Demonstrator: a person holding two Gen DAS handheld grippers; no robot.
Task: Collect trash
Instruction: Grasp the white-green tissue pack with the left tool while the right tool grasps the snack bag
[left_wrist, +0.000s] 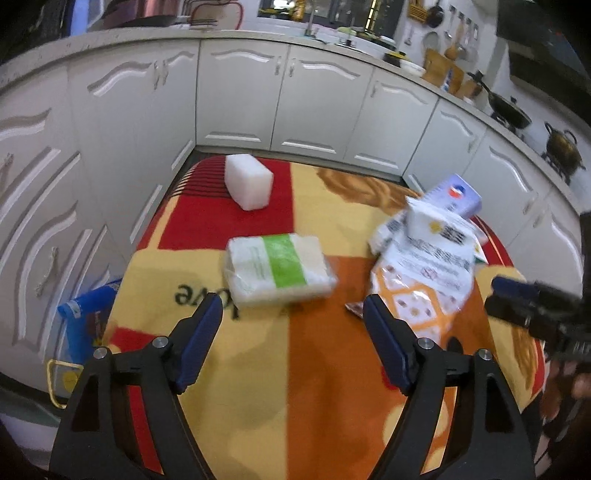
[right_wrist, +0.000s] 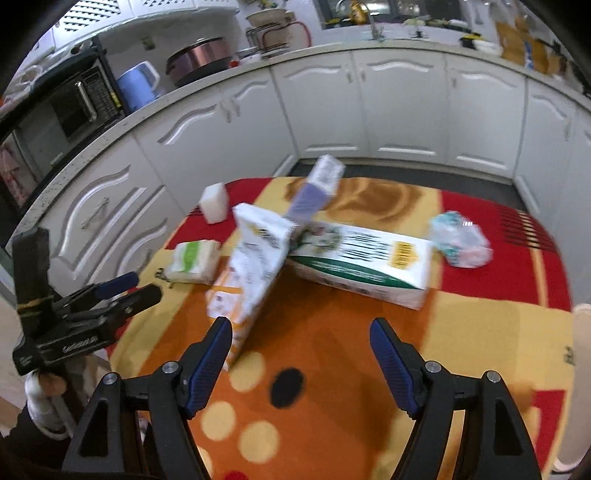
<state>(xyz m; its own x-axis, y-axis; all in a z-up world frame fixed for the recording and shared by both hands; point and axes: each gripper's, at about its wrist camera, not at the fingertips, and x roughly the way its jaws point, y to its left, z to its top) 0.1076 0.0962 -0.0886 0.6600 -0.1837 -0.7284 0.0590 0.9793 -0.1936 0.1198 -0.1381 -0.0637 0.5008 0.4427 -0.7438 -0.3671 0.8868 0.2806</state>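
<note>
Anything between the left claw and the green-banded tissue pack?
Nothing visible. The left claw is open, and the green-banded tissue pack lies just beyond its fingertips, with only bare tablecloth between. The orange patterned bag lies off to the right.

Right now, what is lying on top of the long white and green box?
A purple carton leans across the left end of the long box, beside a white packet. What lies beneath them is covered.

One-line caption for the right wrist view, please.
Open right tool hovers empty over a colourful tablecloth strewn with packaging: a long white carton, a purple box and a crumpled wrapper.
</note>
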